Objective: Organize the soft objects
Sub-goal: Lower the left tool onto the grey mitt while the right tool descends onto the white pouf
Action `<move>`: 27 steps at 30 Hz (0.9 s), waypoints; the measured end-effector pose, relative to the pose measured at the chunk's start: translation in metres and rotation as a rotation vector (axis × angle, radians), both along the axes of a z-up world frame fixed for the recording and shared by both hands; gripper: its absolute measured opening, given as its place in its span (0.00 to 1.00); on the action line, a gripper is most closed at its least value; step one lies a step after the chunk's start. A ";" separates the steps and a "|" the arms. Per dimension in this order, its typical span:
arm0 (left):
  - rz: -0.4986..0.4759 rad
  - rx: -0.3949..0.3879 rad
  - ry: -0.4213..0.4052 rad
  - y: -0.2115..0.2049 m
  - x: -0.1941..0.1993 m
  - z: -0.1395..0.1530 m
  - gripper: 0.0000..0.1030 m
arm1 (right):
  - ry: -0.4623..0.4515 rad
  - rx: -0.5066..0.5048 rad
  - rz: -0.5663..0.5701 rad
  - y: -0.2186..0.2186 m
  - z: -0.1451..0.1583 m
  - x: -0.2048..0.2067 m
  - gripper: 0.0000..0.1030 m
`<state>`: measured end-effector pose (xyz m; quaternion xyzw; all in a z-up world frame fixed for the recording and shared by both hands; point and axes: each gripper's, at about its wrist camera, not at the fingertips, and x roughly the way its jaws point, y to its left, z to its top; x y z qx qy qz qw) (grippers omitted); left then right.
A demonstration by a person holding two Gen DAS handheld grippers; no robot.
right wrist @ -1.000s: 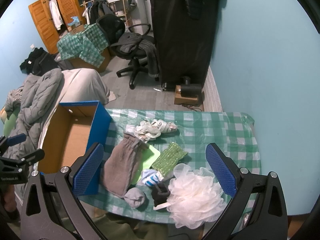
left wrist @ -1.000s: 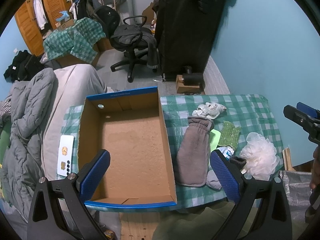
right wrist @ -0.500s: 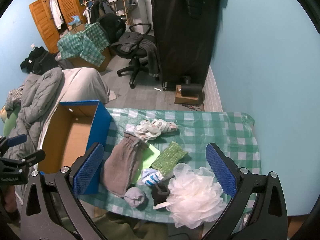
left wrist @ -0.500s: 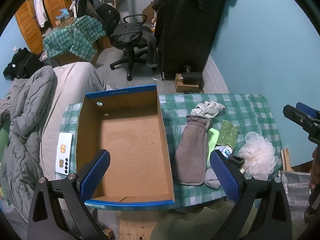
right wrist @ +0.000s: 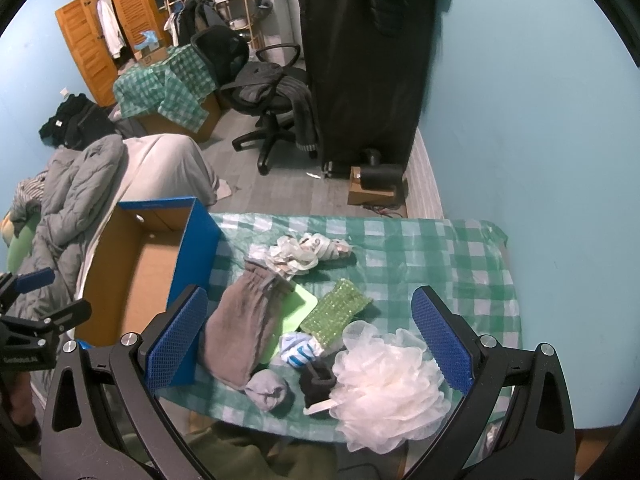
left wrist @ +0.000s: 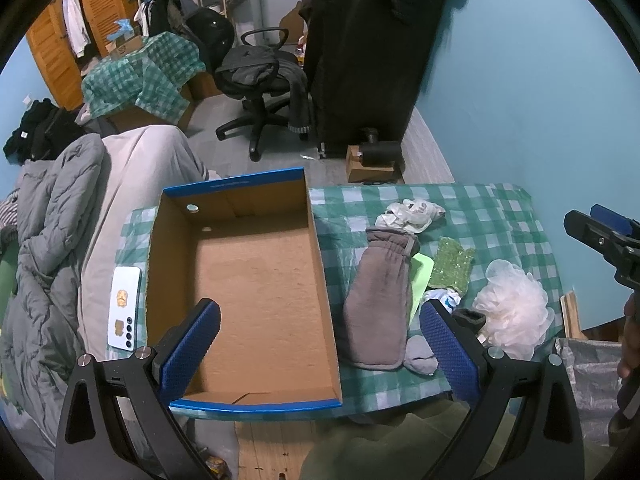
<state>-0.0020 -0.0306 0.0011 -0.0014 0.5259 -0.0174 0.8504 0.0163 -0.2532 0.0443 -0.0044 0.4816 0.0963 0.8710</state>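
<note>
An empty cardboard box [left wrist: 256, 280] [right wrist: 136, 280] with blue rims stands on the left of a green checked table [left wrist: 492, 216] [right wrist: 420, 256]. To its right lie a grey-brown mitt [left wrist: 380, 304] [right wrist: 244, 328], a white crumpled cloth [left wrist: 412, 214] [right wrist: 308, 252], a green beaded pad [left wrist: 452, 266] [right wrist: 336, 314], a white mesh pouf [left wrist: 514, 312] [right wrist: 388, 384], a small grey sock ball [left wrist: 420, 354] [right wrist: 268, 390], a black item [right wrist: 316, 380] and a blue-striped white cloth [right wrist: 298, 350]. My left gripper [left wrist: 316, 352] hovers open above the box's near end. My right gripper [right wrist: 308, 344] hangs open above the pile, holding nothing.
A white phone [left wrist: 125, 306] lies left of the box. A grey quilt [left wrist: 44, 240] covers the bed at left. Beyond the table are an office chair [left wrist: 260, 80], a tall black case [left wrist: 368, 48] and a wooden block [left wrist: 372, 160] with a black item on the floor. A turquoise wall [right wrist: 520, 120] borders the right.
Both cameras drifted only slightly; the box and pile sit a little lower-left in the left wrist view. Nothing was taken hold of or moved.
</note>
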 end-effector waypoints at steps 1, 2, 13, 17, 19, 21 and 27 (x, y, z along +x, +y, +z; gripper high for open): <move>-0.005 0.000 0.003 -0.002 0.000 -0.002 0.98 | 0.002 -0.001 0.000 -0.001 0.000 0.001 0.98; -0.010 0.001 0.008 -0.003 0.001 -0.005 0.98 | 0.007 -0.004 -0.001 -0.001 -0.001 0.000 0.98; -0.081 -0.003 0.071 -0.023 0.019 -0.032 0.98 | 0.088 0.000 -0.039 -0.039 -0.028 -0.014 0.98; -0.103 -0.017 0.105 -0.035 0.029 -0.046 0.98 | 0.125 -0.004 -0.057 -0.056 -0.041 -0.019 0.98; -0.116 -0.021 0.118 -0.041 0.033 -0.052 0.98 | 0.143 -0.003 -0.060 -0.064 -0.046 -0.021 0.98; -0.124 -0.021 0.128 -0.047 0.038 -0.057 0.98 | 0.160 0.001 -0.062 -0.071 -0.053 -0.022 0.98; -0.153 -0.001 0.150 -0.065 0.046 -0.074 0.98 | 0.214 0.000 -0.060 -0.083 -0.075 -0.025 0.98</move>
